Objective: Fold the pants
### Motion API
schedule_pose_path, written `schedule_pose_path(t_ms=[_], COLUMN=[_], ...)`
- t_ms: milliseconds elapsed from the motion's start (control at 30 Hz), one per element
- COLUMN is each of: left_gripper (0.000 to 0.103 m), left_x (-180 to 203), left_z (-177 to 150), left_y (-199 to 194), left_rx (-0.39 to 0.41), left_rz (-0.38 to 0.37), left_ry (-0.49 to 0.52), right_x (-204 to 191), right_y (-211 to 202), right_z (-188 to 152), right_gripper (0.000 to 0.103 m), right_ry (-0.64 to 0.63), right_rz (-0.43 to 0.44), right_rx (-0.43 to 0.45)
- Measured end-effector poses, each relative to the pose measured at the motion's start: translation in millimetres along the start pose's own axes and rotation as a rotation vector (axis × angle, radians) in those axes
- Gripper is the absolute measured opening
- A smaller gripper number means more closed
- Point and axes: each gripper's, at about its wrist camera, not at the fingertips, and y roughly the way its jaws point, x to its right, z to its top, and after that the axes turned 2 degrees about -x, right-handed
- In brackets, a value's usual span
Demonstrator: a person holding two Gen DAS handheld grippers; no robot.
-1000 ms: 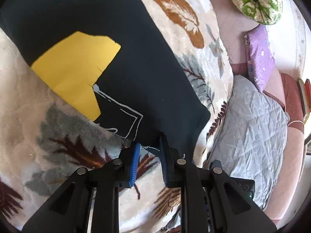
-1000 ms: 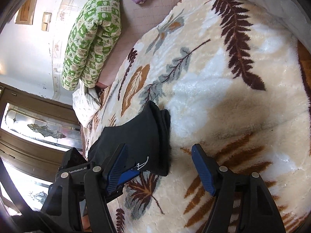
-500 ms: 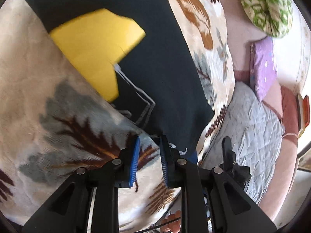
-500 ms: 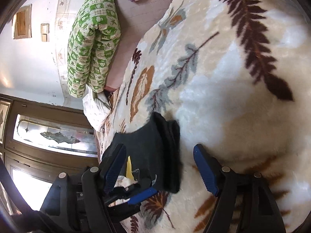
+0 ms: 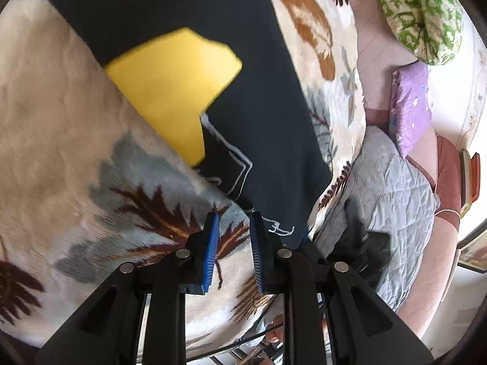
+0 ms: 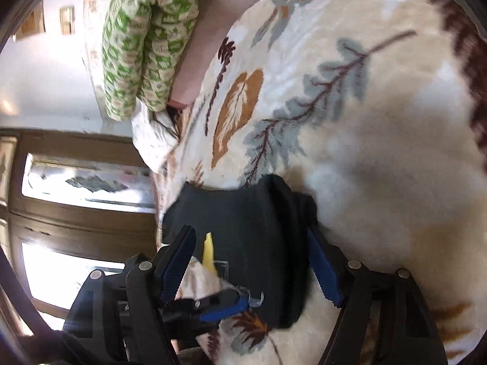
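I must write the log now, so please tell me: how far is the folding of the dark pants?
Done: the pants lie on the leaf blanket as one long strip, apparently leg on leg. In hand: nothing is gripped; the left gripper is open by the near corner, and the right gripper is open around the end of the pants. Left: folding the strip shorter.

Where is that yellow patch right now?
In the left wrist view the yellow patch sits upper left on the dark pants, ahead of the left claw, over the leaf-print blanket.
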Motion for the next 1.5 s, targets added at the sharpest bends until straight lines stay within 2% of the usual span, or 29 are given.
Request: schedule_pose_path(t_ms=[167,233,267,300,467,533,600,633,667,700,767,967,1100,1233,1333,1433,1500], left_gripper=[0.017,0.017,0.017,0.017,0.017,0.017,0.017,0.017,0.017,0.017,0.017,0.017,0.017,0.017,0.017,0.017,0.017], left_x=[2.7,1.3,-0.1,0.7,1.5,3.3,3.9,4.7,4.9,5.4,4.7,11.1,19.2,18.7,16.2,15.8,9.3], left_z=[6.7,6.6,6.0,6.0,3.0,3.5,3.2,3.2,3.1,2.7,1.0,-10.1,-16.8,-10.5,-9.8,-22.6,-25.1], left_y=[-4.0,-3.3,-2.7,-1.4,-1.4,-1.3,0.1,1.7,3.2,5.1,6.7,20.0,29.0,32.0,34.8,36.8,33.2], left_rx=[0.016,0.013,0.01,0.007,0.005,0.011,0.016,0.019,0.021,0.024,0.035,0.058,0.087,0.147,0.14,0.091,0.108], left_rz=[-0.007,-0.002,-0.001,-0.001,0.008,0.006,0.007,0.009,0.007,0.006,0.007,-0.004,-0.062,-0.045,-0.055,-0.048,-0.047], left_ry=[0.007,0.002,-0.003,-0.006,0.002,0.004,0.007,0.006,0.004,0.0,-0.006,-0.002,0.005,0.015,-0.024,-0.005,-0.028], right_x=[8.9,8.3,5.6,0.1,-18.8,-17.4,-13.2,-10.6,-8.3,-6.5,-6.8,-14.4,-12.1,-9.0,-8.5,-8.7,-7.2], right_y=[-6.3,0.7,4.1,9.6,30.2,24.0,18.9,18.4,18.3,17.6,12.0,7.0,5.5,4.8,3.3,4.2,4.8], right_z=[-3.5,2.2,5.5,10.1,19.3,19.7,16.6,15.7,14.1,12.4,10.4,9.6,8.3,8.0,8.5,10.0,10.8], right_gripper=[0.073,0.085,0.096,0.103,0.102,0.088,0.055,0.048,0.036,0.027,0.021,0.021,0.021,0.024,0.024,0.024,0.024], right_ry=[0.052,0.076,0.073,0.071,-0.005,-0.008,-0.001,0.008,0.005,0.0,-0.017,-0.06,-0.048,-0.029,-0.025,-0.017,-0.006], right_rz=[-0.039,-0.021,-0.004,0.01,0.013,0.029,0.058,0.036,-0.002,-0.035,-0.038,-0.063,-0.05,-0.046,-0.038,-0.033,-0.034], right_rx=[-0.013,-0.029,-0.044,-0.057,-0.078,-0.04,-0.032,-0.036,-0.042,-0.042,-0.019,0.013,0.021,0.024,0.025,0.026,0.027])
